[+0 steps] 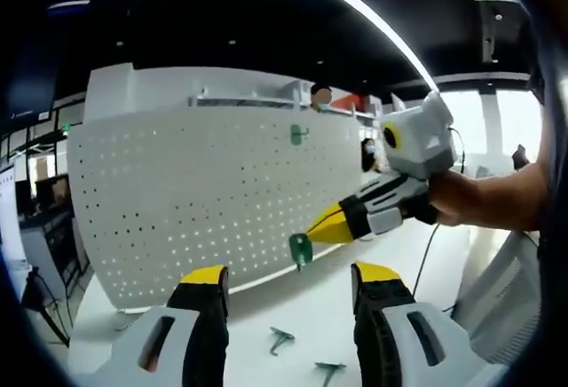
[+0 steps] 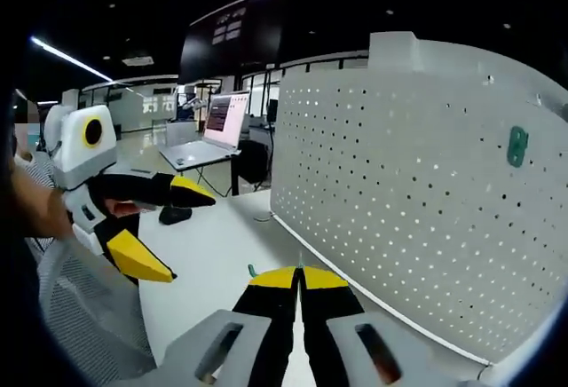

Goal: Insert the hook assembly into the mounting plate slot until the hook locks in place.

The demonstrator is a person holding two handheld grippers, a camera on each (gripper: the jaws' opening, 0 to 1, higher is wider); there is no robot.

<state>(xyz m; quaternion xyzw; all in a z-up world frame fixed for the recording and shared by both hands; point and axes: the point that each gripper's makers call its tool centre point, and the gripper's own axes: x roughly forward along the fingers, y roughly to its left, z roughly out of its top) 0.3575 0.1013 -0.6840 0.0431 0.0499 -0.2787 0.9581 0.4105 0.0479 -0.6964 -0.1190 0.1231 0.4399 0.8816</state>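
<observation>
Your left gripper (image 1: 289,282), at the bottom of the left gripper view, has its jaws spread wide and grips nothing. Your right gripper (image 1: 321,225) enters from the right at mid-frame, its yellow tips pinched on a green hook (image 1: 300,248) just in front of the lower edge of the white pegboard (image 1: 177,192). A second green hook (image 1: 298,134) sits on the board, upper centre. Two more hooks (image 1: 281,339) lie on the white table (image 1: 257,311), low centre between the left jaws. In the right gripper view, the right gripper (image 2: 300,273) is clenched, with only a thin sliver showing between the tips. The left gripper (image 2: 174,229) shows at left, spread.
</observation>
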